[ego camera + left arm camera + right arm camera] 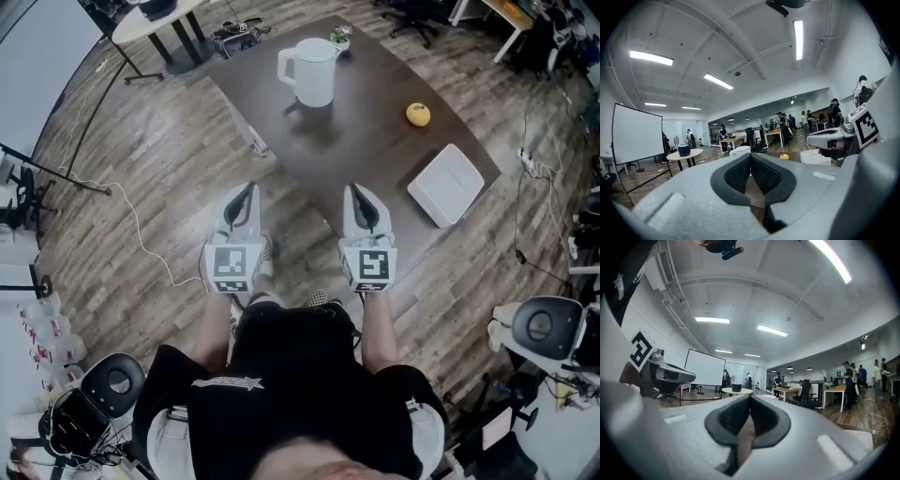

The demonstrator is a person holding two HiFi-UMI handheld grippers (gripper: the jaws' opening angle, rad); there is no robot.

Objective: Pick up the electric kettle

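i see a dark table [375, 164] with a round yellow fruit [418, 114] toward its right side and a flat white box [445, 185] nearer me. a small potted plant [340, 37] sits at the far edge. a white cable [141, 230] trails over the wood floor [169, 141] on the left.

Dark brown table [375, 159]. On it: electric kettle [309, 70] white, round thing [418, 114] yellow-orange (fruit, probably), flat box [445, 185] white. Near table's edge: left gripper [247, 190], right gripper [357, 192] pale grey, black-white square markers.
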